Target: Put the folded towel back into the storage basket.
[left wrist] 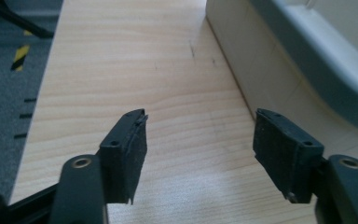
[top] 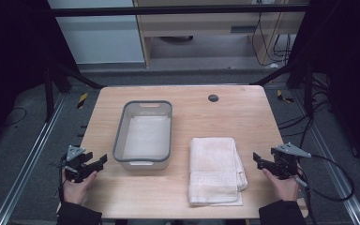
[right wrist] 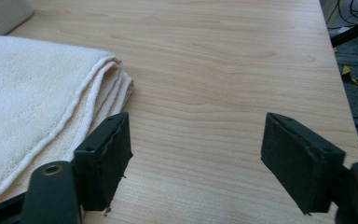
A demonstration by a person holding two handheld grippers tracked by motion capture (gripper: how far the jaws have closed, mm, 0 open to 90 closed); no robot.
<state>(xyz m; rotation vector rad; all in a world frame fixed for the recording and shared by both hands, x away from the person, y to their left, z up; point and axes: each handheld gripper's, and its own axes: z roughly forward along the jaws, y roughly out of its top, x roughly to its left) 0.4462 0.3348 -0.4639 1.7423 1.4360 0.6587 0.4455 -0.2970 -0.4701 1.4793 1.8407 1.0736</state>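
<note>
While both grippers sit released, folded towel (top: 215,169) lies just left of right gripper (top: 268,165), probably nearer vs left gripper (top: 91,168); long axis runs front-to-back on bench (top: 243,112).

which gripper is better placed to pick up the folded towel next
Right, probably. The right gripper sits open just beside the folded towel, whose edge lies by its jaws. The left gripper is beyond the basin.

Your left tongs' camera cuts the tub (left wrist: 307,56) off at the top and right edges, so you get just a wall and a stretch of grey rim. Your right tongs' camera loses the towel (right wrist: 32,93) past the left edge. From above, your forearms run out at the bottom, and the towel's woven band is too small to read.
</note>
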